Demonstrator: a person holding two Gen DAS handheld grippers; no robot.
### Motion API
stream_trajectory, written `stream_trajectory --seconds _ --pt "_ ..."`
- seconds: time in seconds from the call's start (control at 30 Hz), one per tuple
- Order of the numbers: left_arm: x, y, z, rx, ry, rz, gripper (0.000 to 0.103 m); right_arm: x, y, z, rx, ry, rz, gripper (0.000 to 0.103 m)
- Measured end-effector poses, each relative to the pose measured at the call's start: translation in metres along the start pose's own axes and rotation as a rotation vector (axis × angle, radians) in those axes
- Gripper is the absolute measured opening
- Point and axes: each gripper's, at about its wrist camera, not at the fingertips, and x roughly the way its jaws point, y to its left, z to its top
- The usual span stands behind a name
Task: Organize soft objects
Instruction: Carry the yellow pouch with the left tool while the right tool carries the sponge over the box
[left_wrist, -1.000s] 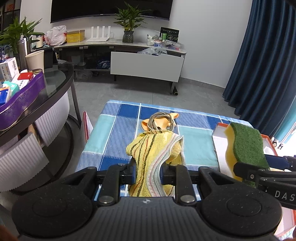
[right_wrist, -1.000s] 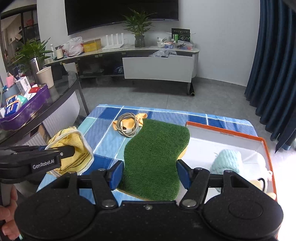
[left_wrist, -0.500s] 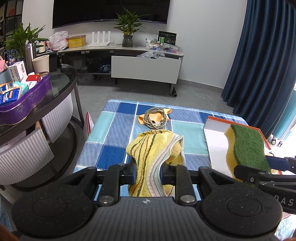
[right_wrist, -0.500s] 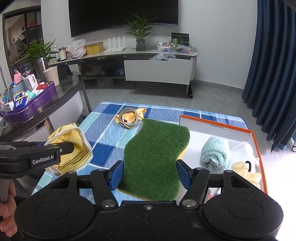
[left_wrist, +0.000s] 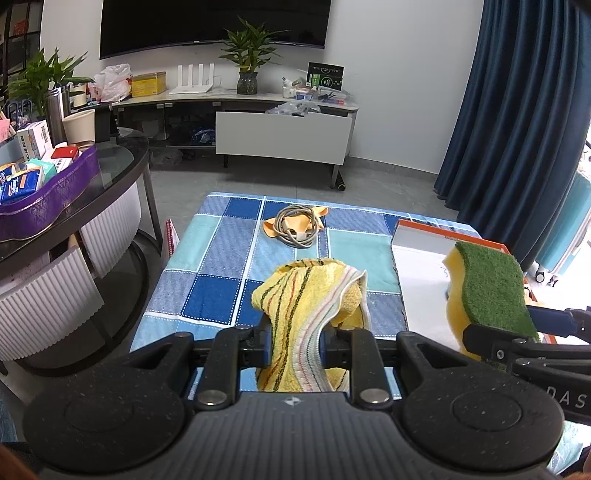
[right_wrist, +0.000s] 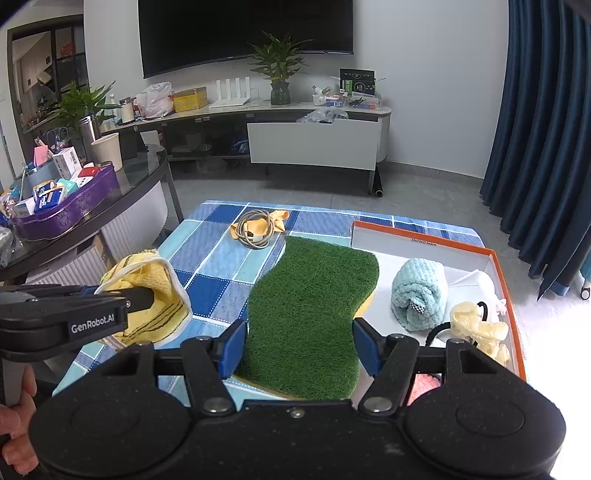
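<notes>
My left gripper (left_wrist: 295, 341) is shut on a yellow striped towel (left_wrist: 310, 295), which bunches up between its fingers above the checked cloth; from the right wrist the towel (right_wrist: 155, 291) shows at the left. My right gripper (right_wrist: 299, 350) is shut on a sponge with a green scouring face (right_wrist: 314, 310) and yellow foam under it, held over the left rim of the orange-edged box (right_wrist: 498, 266). In the left wrist view the sponge (left_wrist: 491, 291) hangs at the right over the box (left_wrist: 417, 258). Inside the box lie a rolled teal cloth (right_wrist: 417, 291) and a pale yellow soft toy (right_wrist: 480, 328).
A coiled grey cable (left_wrist: 295, 229) rests on an orange cloth (left_wrist: 273, 227) at the far side of the blue checked tablecloth (left_wrist: 221, 266). A round glass table with a purple tray (left_wrist: 48, 199) stands at the left. Dark curtains (right_wrist: 546, 129) hang at the right.
Both grippers have drawn back from the table with their loads; the cable and the box look farther off. More of the box's inside shows, with the teal cloth and yellow toy now in view.
</notes>
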Motion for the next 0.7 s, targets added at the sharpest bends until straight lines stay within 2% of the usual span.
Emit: stream_trajectory --seconds 0.7 --pt "-0.012 -0.016 -0.011 0.028 -0.006 -0.013 0.023 -0.021 -0.014 -0.012 0.021 -0.022 -0.012 0.075"
